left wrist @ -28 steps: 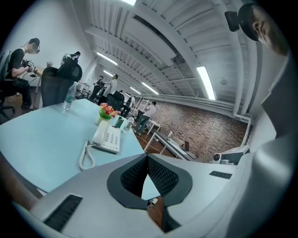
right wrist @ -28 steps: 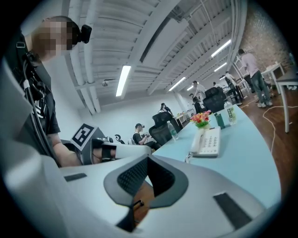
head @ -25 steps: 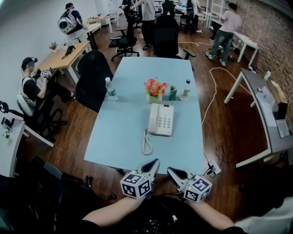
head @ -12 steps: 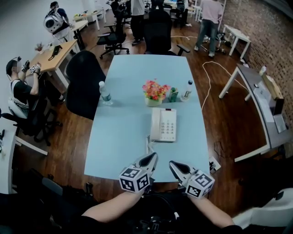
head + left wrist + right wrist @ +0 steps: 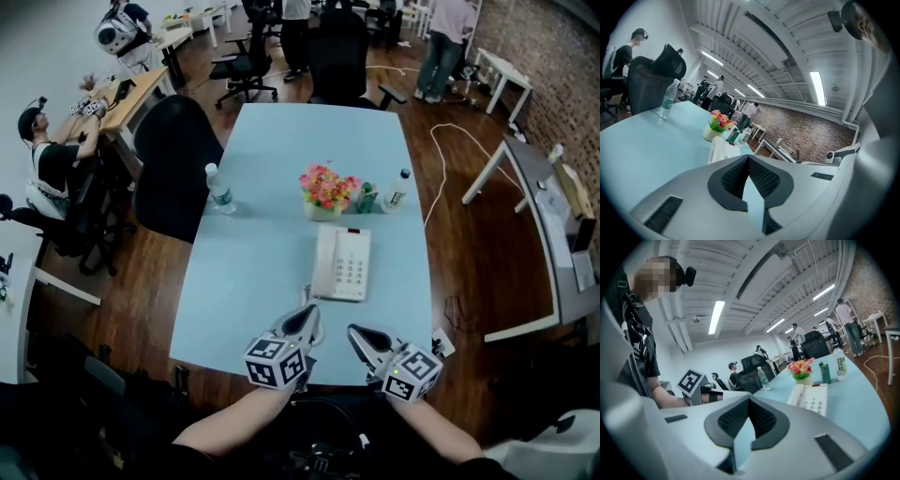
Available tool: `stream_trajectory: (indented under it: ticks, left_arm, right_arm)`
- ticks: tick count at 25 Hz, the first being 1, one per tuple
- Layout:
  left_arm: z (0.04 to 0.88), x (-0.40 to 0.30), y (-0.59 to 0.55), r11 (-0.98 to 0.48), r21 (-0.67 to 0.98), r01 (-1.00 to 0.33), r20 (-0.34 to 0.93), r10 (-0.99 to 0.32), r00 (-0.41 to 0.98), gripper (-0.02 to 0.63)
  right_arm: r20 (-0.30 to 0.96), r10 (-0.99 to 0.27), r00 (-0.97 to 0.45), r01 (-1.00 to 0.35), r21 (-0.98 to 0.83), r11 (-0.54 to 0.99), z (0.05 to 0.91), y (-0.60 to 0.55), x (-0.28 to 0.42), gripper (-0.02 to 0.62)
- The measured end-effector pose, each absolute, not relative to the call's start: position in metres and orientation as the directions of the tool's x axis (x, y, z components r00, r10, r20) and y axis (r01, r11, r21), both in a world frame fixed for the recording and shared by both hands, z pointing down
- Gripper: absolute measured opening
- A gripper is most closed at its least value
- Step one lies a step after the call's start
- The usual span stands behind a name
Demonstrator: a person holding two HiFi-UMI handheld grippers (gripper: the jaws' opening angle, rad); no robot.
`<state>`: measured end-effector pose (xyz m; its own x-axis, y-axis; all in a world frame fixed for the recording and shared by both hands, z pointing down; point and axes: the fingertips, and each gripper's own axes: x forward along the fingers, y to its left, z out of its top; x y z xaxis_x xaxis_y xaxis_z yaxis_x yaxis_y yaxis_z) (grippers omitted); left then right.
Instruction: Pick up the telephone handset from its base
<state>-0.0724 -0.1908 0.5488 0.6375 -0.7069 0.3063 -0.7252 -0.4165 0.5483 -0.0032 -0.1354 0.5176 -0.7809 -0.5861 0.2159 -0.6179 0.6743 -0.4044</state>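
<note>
Worktop (image 5: 253, 281), pale blue: left gripper (image 5: 305, 319) and right gripper (image 5: 361, 335), both pressed together, empty, now nearer telephone (image 5: 349, 267); handset (image 5: 325, 262) rests on base; approach under way.

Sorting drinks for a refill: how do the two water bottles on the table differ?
The left bottle stands alone near the table's left edge; the right bottle stands beside a green carton. The right bottle is nearer the telephone than the left bottle. Both stand upright, capped.
</note>
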Motion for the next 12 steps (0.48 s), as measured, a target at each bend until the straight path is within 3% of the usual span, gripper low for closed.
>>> stream_trajectory:
  ticks: [5, 12]
  left_arm:
    - [0.559, -0.075, -0.213, -0.310, 0.516, -0.798, 0.343, -0.779, 0.525, 0.000]
    - [0.578, -0.066, -0.273, -0.266, 0.334, -0.904, 0.444, -0.802, 0.400, 0.006]
  right_arm:
    - [0.207, -0.528, -0.824, -0.563, -0.411, 0.717, 0.514, -0.159, 0.018, 0.017]
    - [0.172, -0.505, -0.846, -0.524, -0.447, 0.725, 0.513, -0.183, 0.044, 0.017]
